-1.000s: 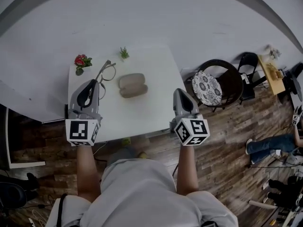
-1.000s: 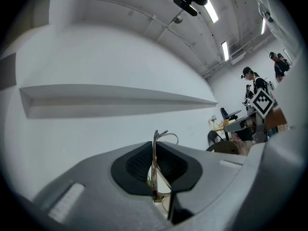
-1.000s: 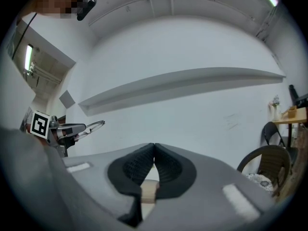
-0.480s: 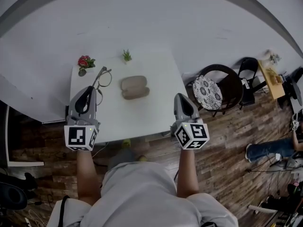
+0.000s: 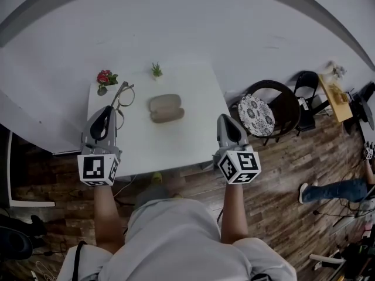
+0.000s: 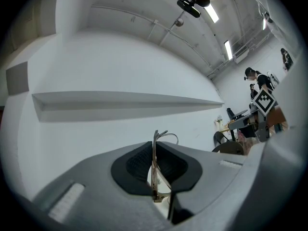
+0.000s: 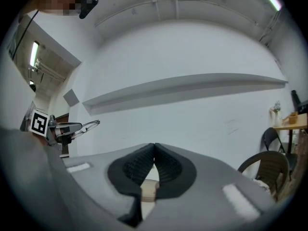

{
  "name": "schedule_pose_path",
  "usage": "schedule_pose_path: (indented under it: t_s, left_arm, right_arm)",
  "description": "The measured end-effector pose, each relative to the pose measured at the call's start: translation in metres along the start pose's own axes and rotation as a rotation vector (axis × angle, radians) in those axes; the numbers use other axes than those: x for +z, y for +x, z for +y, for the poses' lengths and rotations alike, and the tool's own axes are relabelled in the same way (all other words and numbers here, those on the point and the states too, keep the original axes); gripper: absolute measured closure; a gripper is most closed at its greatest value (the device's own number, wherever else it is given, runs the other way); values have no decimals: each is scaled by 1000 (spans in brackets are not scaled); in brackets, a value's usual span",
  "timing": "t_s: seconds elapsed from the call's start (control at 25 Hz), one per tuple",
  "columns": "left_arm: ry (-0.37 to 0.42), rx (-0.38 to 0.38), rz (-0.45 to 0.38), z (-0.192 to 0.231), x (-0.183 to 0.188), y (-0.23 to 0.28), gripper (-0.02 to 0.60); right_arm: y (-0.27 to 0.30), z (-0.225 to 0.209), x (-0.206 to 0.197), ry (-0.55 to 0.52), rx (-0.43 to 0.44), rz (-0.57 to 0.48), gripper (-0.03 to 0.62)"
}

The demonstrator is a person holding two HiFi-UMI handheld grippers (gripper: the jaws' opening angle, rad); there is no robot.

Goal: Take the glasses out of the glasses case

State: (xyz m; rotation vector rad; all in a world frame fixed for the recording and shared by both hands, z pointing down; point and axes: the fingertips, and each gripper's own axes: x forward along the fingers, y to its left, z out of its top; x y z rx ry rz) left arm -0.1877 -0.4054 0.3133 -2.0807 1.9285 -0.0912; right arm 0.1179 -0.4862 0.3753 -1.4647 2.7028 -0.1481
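Note:
The thin-framed glasses point(image 5: 122, 96) hang in the air over the left part of the white table point(image 5: 193, 98), with my left gripper point(image 5: 111, 111) shut on them. In the left gripper view the frame point(image 6: 155, 170) stands pinched edge-on between the dark pads point(image 6: 137, 165). The grey-brown glasses case point(image 5: 166, 108) lies mid-table, showing two halves side by side, to the right of the glasses. My right gripper point(image 5: 224, 118) hovers by the table's right edge, shut with nothing in it; its pads point(image 7: 166, 167) meet, and the case point(image 7: 148, 188) shows pale behind them.
A red flower point(image 5: 105, 77) and a small green plant point(image 5: 156, 69) stand at the table's far edge. A black chair with a patterned cushion point(image 5: 256, 110) is to the right, on the wooden floor. A white wall lies beyond the table. A person's legs point(image 5: 331, 189) are at the far right.
My left gripper has drawn slightly back and left with the glasses, further from the case. The right gripper has barely moved.

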Motion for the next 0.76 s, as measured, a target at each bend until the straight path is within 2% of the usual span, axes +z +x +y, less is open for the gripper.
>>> schedule_pose_path:
  t_s: [0.76]
  left_arm:
    - [17, -3, -15, -6, 7, 3, 551]
  right_arm:
    - [-6, -9, 9, -4, -8, -22, 592]
